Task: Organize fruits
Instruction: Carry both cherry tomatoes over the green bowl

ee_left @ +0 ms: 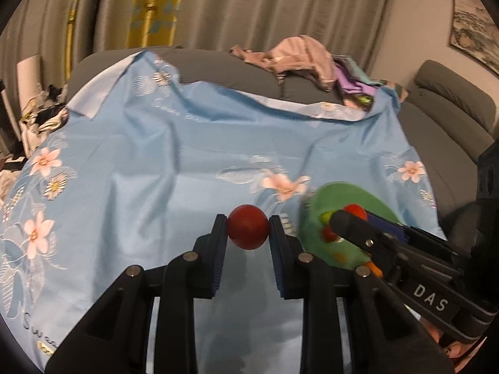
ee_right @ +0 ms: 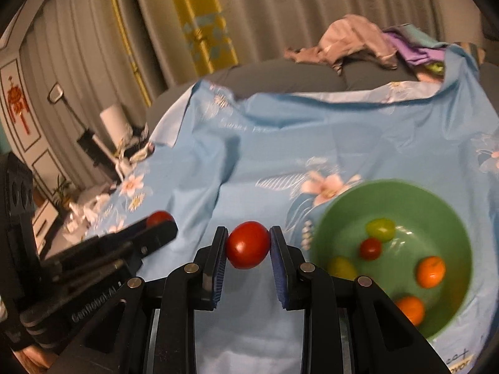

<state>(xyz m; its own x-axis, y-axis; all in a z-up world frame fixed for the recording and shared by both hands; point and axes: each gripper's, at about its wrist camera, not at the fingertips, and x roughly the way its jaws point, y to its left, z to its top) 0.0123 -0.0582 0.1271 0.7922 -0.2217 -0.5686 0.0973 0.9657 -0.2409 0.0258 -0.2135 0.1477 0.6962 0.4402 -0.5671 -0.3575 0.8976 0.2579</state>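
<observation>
In the left wrist view we see the left hand-held gripper point(ee_left: 248, 232) at lower centre of the frame, its two blue pads clamped on a dark red round fruit point(ee_left: 248, 231) held above a light blue flowered sheet point(ee_left: 156, 155). To its right, at lower right of the frame, the right hand-held gripper point(ee_left: 351, 215) reaches in front of a green bowl point(ee_left: 315, 212); its state is settled by the other view.

In the right wrist view the right hand-held gripper point(ee_right: 248, 244) sits at lower centre, clamped on a glossy red tomato point(ee_right: 248, 245). The green bowl point(ee_right: 436, 205) lies at lower right on the sheet point(ee_right: 249, 143) and holds five small fruits: two yellow-green point(ee_right: 380, 229), one red point(ee_right: 370, 248) and two orange point(ee_right: 431, 271). At lower left the left hand-held gripper point(ee_right: 160, 222) appears side-on, the red fruit point(ee_right: 159, 217) at its tip. A pile of pink and purple clothes point(ee_right: 358, 43) lies at upper right, before grey curtains point(ee_right: 296, 9).
</observation>
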